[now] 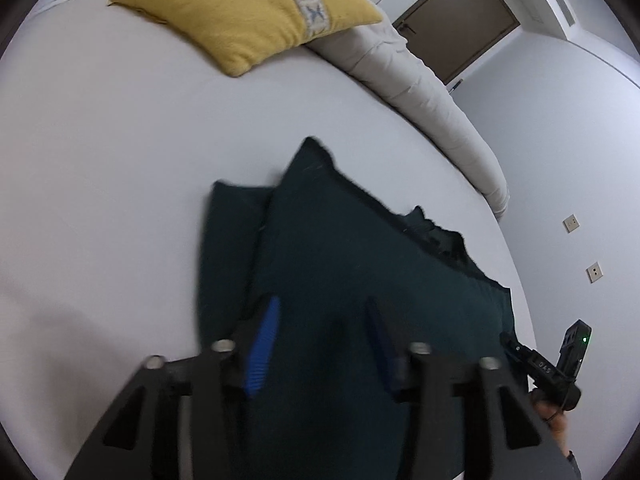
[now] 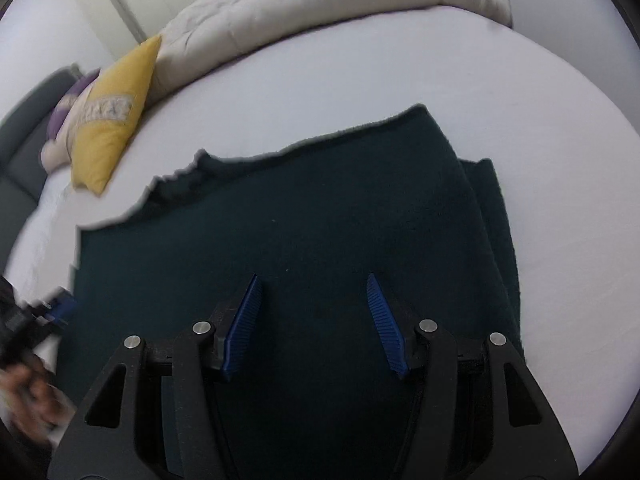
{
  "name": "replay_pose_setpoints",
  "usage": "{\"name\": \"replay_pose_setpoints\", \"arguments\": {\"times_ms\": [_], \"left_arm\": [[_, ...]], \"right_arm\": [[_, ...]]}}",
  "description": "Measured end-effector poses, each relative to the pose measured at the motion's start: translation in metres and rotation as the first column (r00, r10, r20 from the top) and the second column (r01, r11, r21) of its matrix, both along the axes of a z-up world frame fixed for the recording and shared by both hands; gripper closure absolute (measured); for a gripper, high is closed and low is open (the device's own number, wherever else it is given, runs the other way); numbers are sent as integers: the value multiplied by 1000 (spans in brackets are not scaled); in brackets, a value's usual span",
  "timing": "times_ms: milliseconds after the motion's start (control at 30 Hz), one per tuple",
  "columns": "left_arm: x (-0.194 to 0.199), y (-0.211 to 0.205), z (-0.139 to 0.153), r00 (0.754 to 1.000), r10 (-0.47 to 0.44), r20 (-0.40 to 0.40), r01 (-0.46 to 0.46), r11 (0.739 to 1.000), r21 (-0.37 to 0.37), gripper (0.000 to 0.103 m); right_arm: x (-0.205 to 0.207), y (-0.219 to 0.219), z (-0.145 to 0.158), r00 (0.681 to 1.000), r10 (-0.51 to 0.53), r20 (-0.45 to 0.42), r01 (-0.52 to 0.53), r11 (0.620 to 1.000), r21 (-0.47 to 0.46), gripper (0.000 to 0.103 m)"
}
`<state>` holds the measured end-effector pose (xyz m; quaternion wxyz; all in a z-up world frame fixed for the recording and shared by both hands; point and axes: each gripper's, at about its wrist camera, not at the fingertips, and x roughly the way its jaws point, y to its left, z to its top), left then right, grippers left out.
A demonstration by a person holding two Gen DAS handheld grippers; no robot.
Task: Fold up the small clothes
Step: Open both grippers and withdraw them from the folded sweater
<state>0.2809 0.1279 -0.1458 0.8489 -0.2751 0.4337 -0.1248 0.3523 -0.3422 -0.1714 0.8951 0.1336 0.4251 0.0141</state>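
A dark teal garment (image 1: 360,264) lies folded flat on the white bed sheet (image 1: 120,168), with one layer sticking out along its left side. My left gripper (image 1: 323,304) hovers over its near part, jaws apart, with nothing pinched between the blue pads (image 1: 264,344). In the right wrist view the same garment (image 2: 320,208) fills the middle, its jagged far edge on the sheet. My right gripper (image 2: 313,280) stands open above it, and its blue pads (image 2: 244,320) hold no cloth. Each gripper shows at the edge of the other's view, the left one blurred.
A yellow cushion (image 1: 248,12) and a rolled beige duvet (image 1: 420,92) lie at the far side of the bed. A door (image 1: 460,20) and a wall with sockets (image 1: 572,222) stand beyond. A hand (image 2: 28,396) shows at the lower left.
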Motion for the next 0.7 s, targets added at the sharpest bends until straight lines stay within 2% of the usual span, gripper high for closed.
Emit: {"name": "replay_pose_setpoints", "arguments": {"times_ms": [33,167,233,300,400,467,533,633,700], "left_arm": [[-2,0,1,1000,-1,2,1,1000,-4,64],[-19,5,11,1000,8,30,-8,1000,26,64],[-30,4,15,999,21,43,-24,998,59,63],[-40,-1,15,998,19,53,-23,996,88,63],[-54,-10,14,998,-10,65,-1,987,161,64],[-58,-11,15,998,-8,65,-3,985,173,70],[-61,-12,15,998,-17,58,5,980,197,83],[-63,-16,10,999,-21,36,13,975,221,93],[-66,-16,7,999,-19,31,12,973,232,96]], "right_arm": [[-9,3,0,1000,8,25,-7,1000,-14,50],[-17,10,12,999,-49,11,49,999,-21,50],[-31,20,30,995,-31,92,33,999,-24,50],[-47,21,38,992,-31,125,37,998,-47,50],[-58,13,36,990,-105,94,109,993,-35,50],[-77,-10,34,975,-200,98,200,980,3,50],[-95,-33,30,950,-296,102,293,955,47,50],[-113,-61,20,930,-363,55,359,931,69,50],[-118,-69,14,934,-356,30,354,933,64,50]]}}
